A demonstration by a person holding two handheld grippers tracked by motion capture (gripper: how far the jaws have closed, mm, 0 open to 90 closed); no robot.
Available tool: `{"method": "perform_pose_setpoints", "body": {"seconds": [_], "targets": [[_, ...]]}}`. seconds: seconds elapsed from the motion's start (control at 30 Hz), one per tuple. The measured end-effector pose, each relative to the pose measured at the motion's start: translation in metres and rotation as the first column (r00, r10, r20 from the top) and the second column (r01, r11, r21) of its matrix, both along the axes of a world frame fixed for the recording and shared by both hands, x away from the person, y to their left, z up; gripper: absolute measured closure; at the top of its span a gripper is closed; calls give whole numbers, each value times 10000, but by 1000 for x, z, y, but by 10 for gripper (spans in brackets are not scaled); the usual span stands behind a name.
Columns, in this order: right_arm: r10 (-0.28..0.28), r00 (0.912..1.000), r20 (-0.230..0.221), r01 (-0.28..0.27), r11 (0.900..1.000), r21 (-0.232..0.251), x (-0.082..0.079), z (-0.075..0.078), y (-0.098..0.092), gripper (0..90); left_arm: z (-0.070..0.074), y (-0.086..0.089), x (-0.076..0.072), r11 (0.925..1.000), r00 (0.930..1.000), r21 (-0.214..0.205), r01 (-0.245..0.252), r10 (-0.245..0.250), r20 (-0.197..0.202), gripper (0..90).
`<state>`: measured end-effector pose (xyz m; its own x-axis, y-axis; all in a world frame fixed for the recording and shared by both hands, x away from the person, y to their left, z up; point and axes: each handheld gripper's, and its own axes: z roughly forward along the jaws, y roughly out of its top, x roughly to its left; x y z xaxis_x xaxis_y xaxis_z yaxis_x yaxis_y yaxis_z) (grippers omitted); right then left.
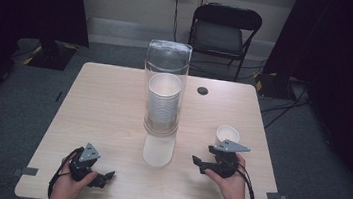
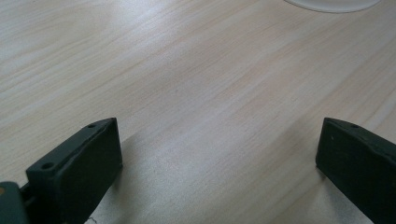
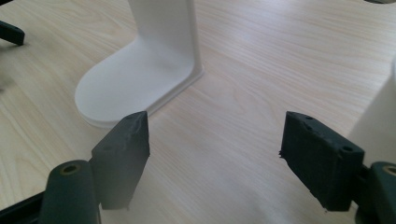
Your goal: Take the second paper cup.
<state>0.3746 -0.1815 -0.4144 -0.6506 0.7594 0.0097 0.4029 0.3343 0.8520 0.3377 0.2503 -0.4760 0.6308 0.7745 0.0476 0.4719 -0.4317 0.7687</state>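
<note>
A clear cup dispenser (image 1: 164, 85) stands mid-table on a white base (image 3: 135, 88), holding a stack of paper cups (image 1: 163, 100). One loose cup (image 1: 227, 134) sits right of the dispenser, just beyond the right gripper (image 1: 206, 164). Both that and the left gripper (image 1: 105, 177), near-left of the dispenser, have jaws apart and empty. The cup is probably light and easily crushed — best pinched gently across the wall below the rim.
</note>
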Motion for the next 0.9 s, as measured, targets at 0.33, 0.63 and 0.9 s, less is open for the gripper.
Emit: {"method": "perform_pose_setpoints", "body": {"seconds": [0.33, 0.63, 0.9], "targets": [[470, 9989, 5, -470, 9987, 204, 0, 5, 23, 232, 0, 0, 0, 10000, 10000, 23, 1, -1, 13, 0], [1050, 9944, 139, -1056, 9934, 445, 1, 9, 50, 232, 0, 0, 0, 10000, 10000, 30, 5, -5, 15, 0], [1476, 9882, 415, -1504, 9859, 739, 4, 17, 74, 233, 0, 0, 0, 10000, 10000, -25, -14, 14, -13, 0]]}}
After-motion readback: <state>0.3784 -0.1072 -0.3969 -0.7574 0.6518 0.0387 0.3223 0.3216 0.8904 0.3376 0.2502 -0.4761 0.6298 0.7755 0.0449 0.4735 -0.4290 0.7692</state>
